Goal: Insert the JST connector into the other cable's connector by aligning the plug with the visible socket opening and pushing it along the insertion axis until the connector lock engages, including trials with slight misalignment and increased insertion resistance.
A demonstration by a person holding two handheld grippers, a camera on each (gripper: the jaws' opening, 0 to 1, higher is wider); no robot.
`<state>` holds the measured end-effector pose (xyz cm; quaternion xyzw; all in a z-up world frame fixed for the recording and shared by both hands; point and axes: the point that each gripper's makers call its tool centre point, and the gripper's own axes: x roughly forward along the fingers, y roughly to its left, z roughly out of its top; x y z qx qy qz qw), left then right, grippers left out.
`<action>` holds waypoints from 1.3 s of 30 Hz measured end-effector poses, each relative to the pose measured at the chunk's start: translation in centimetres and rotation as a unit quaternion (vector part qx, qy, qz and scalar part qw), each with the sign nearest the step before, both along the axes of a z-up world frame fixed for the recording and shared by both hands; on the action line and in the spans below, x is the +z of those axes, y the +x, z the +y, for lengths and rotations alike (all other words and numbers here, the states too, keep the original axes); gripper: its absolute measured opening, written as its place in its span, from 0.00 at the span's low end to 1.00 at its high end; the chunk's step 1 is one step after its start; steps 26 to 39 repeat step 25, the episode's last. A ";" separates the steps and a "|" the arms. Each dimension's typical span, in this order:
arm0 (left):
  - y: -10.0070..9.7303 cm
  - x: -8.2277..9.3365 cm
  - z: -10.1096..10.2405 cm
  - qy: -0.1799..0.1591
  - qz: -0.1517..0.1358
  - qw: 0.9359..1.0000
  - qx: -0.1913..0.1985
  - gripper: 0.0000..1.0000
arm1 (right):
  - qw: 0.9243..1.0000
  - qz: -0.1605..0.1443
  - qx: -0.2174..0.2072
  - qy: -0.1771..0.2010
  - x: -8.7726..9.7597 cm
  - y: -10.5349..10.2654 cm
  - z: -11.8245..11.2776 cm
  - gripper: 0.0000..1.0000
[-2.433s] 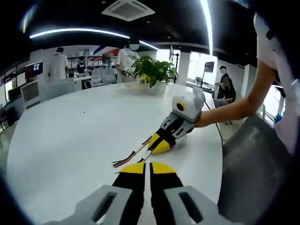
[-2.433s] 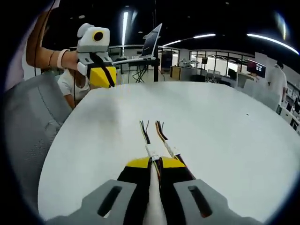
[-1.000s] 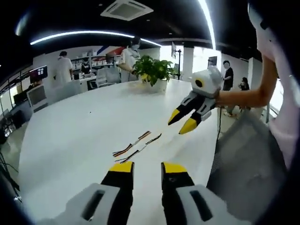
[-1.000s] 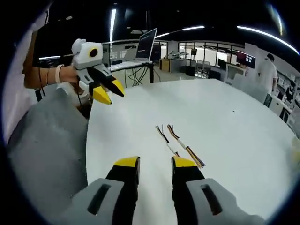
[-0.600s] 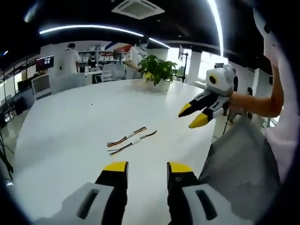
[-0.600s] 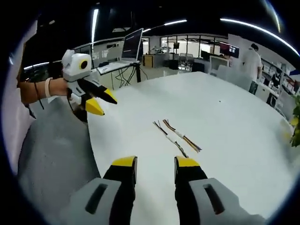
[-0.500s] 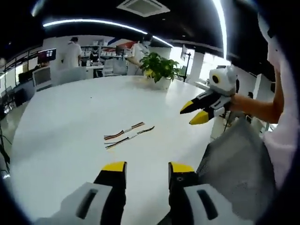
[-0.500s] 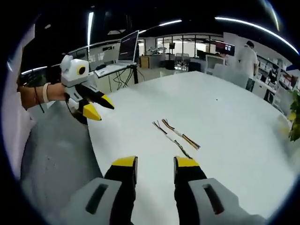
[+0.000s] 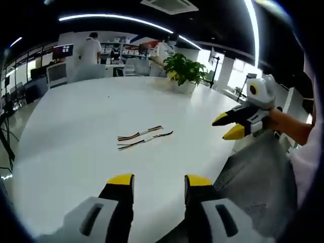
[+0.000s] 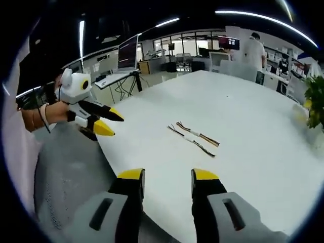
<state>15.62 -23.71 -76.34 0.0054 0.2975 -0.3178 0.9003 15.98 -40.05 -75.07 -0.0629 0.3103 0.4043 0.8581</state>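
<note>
Both grippers have pulled back from the two cables since the earlier pictures, when the right one was pinching them down on the table. The left gripper [image 9: 154, 180] now hangs over the near edge of the white table [image 9: 71, 131] with its jaws wide apart and nothing between them. The right gripper [image 10: 168, 175] is open too and holds nothing. The two cables [image 9: 144, 138] lie flat on the table, side by side and almost touching, well apart from both grippers. They are thin bundles of coloured wires with small pale plugs in the middle. It looks as if the plugs are not joined, but they are too small to be sure. In the right gripper view the cables [image 10: 194, 138] lie ahead of the jaws, in the middle of the table. The table top is smooth, round and shiny. The gripper tips are yellow and the jaws are black with grey bases. A grey mesh chair back [image 9: 260, 177] stands beside the table, and a leafy green plant [image 9: 185, 70] sits at the far side.
</note>
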 end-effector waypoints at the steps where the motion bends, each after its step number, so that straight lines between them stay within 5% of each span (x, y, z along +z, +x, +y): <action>1: -0.1 -0.2 0.0 -0.001 0.001 1.000 0.000 0.35 | 1.000 0.001 -0.003 0.001 -0.2 0.0 0.0 0.34; 7: -0.2 -0.6 0.3 0.011 0.003 1.000 -0.003 0.32 | 1.000 0.004 -0.019 -0.024 -1.7 -0.3 -0.5 0.36; 11: -0.1 -0.6 0.3 0.007 0.005 1.000 0.001 0.33 | 0.999 0.029 -0.024 0.012 -1.7 -1.1 0.2 0.37; 14: -0.4 -1.2 0.4 0.023 0.015 1.000 -0.003 0.32 | 1.000 0.007 -0.027 0.006 -1.3 -0.5 0.1 0.38; 25: -0.3 -1.6 1.5 -0.001 0.038 0.999 0.032 0.32 | 0.999 0.015 -0.044 0.001 -1.9 -0.4 -0.5 0.40; 39: -0.3 -1.6 1.5 -0.001 0.038 0.999 0.032 0.32 | 0.999 0.015 -0.044 0.001 -1.9 -0.4 -0.5 0.40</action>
